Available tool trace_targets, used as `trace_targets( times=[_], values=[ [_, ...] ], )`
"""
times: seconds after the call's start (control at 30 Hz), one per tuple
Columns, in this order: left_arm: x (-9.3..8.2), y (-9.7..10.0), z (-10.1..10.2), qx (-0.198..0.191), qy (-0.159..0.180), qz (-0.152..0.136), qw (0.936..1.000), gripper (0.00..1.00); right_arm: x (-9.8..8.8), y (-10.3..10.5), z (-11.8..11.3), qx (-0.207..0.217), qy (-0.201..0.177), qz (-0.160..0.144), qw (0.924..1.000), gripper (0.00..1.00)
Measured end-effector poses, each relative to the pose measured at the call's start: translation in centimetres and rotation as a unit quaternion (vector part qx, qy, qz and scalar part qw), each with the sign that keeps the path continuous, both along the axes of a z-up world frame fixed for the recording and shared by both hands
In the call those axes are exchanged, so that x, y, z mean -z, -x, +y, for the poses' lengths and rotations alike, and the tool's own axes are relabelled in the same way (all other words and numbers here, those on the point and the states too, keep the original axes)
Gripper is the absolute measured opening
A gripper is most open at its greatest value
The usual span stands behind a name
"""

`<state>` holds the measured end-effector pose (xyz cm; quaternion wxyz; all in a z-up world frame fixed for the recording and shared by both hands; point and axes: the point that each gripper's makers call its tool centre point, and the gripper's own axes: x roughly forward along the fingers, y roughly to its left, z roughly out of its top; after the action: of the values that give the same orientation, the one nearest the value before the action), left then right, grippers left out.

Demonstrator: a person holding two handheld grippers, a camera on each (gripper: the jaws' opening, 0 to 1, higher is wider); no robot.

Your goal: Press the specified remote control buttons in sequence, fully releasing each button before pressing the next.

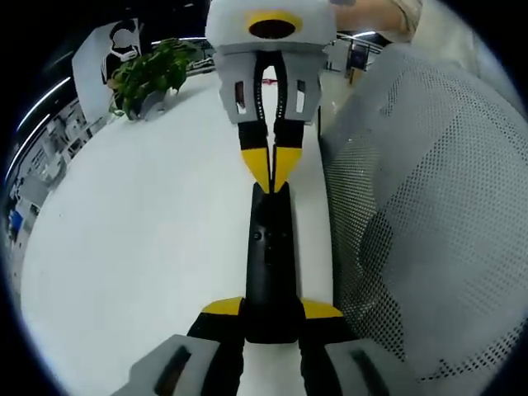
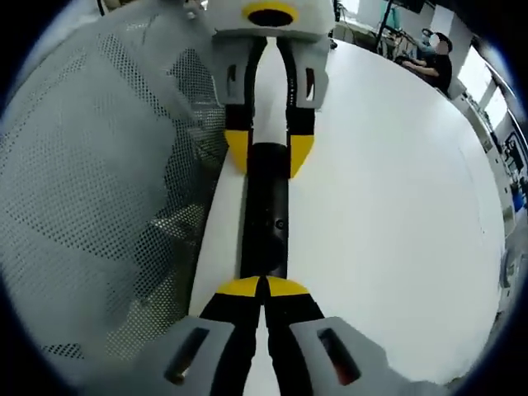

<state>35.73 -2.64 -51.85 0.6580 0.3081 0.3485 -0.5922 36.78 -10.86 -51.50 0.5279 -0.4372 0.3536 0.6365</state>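
Left tongs [image 1: 271,318] at frame bottom clamp the remote [image 1: 270,256] by its near end on the white bench [image 1: 124,247], right tongs [image 1: 271,175] above closed with tips on its far end: press straight down, lift fully clear before next button.

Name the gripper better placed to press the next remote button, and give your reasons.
Probably the right gripper: its jaws are shut, with the tips together over the far end of the black remote. The left gripper is shut on the remote, steadying it on the white table.
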Motion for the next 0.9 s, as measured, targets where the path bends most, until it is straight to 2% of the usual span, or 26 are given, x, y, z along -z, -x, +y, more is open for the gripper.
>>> trace_targets(
  times=[0.2,0.4,0.67,0.9],
  values=[
    [0.12,-0.04,0.14,0.0,-0.001,0.0,1.0,0.24,-0.05,-0.1,0.02,-0.012,0.006,-0.001,0.9999,0.0],
    [0.18,-0.08,0.13,0.001,-0.002,-0.001,1.0,0.24,0.08,-0.08,0.02,-0.043,0.026,-0.008,0.9987,0.0],
    [0.3,-0.16,0.06,0.001,-0.003,0.0,1.0,0.24,-0.01,-0.04,0.0,-0.052,0.048,-0.004,0.9975,0.0],
    [0.33,-0.17,-0.05,0.004,-0.009,-0.001,1.0,0.24,0.0,-0.05,-0.03,-0.029,0.058,-0.005,0.9979,0.0]
  ],
)
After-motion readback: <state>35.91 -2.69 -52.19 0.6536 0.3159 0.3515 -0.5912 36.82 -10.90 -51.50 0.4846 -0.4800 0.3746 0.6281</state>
